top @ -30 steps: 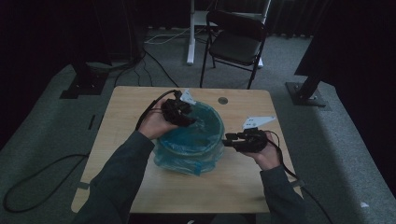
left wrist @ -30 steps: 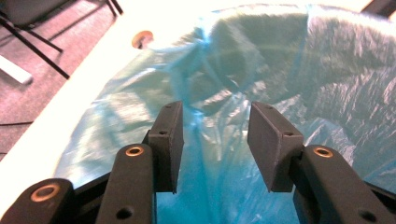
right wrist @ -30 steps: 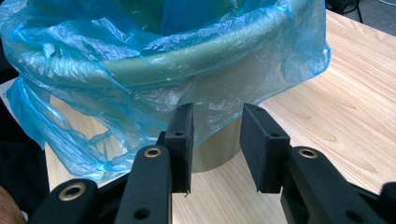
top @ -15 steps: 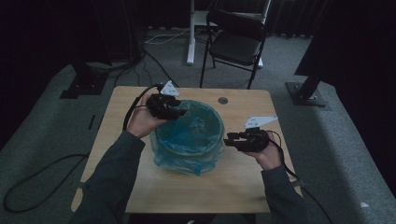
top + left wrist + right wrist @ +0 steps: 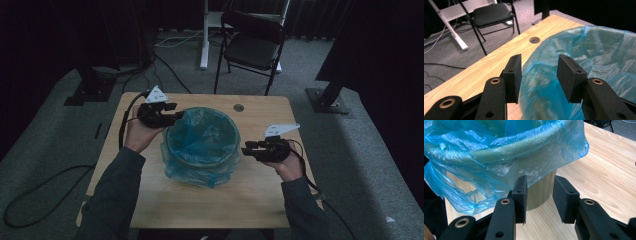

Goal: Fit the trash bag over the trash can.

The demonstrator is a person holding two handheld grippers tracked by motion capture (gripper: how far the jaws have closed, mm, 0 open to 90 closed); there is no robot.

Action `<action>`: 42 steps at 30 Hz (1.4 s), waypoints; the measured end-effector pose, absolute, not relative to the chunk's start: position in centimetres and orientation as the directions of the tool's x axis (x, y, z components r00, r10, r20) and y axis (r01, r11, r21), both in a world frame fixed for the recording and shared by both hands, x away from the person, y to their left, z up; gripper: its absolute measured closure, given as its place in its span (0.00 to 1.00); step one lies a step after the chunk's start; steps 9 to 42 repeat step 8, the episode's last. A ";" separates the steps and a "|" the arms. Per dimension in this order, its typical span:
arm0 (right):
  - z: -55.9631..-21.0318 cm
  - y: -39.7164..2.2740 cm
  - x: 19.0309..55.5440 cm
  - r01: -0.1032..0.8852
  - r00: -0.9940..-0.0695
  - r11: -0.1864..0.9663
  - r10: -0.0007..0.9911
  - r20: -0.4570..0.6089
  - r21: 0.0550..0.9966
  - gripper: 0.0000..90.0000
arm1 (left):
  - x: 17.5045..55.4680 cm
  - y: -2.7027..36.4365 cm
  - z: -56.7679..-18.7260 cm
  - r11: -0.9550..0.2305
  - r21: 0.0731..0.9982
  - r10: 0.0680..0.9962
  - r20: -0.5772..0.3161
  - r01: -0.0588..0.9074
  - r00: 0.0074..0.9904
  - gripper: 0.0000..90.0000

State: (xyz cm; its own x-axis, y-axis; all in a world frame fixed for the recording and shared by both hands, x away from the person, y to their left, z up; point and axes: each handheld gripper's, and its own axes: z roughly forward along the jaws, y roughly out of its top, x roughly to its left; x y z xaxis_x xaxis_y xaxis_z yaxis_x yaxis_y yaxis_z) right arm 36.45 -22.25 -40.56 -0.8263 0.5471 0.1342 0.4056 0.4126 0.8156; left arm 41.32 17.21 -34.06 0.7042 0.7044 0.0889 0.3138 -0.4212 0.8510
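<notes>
The blue bag [image 5: 200,145] draped the bin's rim at mid-table, its far-left edge just ahead of the left gripper [image 5: 172,112] — jaws apart, empty, nearer than the right gripper [image 5: 246,149], likewise agape and empty.

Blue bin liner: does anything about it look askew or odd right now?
Yes. The translucent blue plastic liner hangs unevenly over the round tan bin: it is bunched and drooping onto the wooden table on the person's near left side, and shorter on the right, where bin wall shows.

A light wooden table [image 5: 150,200] carries a green bin [image 5: 541,192] lined with a blue bag [image 5: 200,137].
</notes>
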 end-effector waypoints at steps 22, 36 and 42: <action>-40.5 -22.8 36.5 0.408 -0.818 0.400 0.560 0.133 0.821 0.70 | 41.3 20.5 -36.2 -0.342 0.866 0.775 0.040 0.366 0.630 0.59; -40.5 -22.8 36.5 0.408 -0.818 0.400 0.560 0.133 0.821 0.70 | 41.3 20.5 -36.2 -0.342 0.866 0.775 0.040 0.366 0.630 0.59; -40.5 -22.8 36.5 0.408 -0.818 0.400 0.560 0.133 0.821 0.70 | 41.3 20.5 -36.2 -0.342 0.866 0.775 0.040 0.366 0.630 0.59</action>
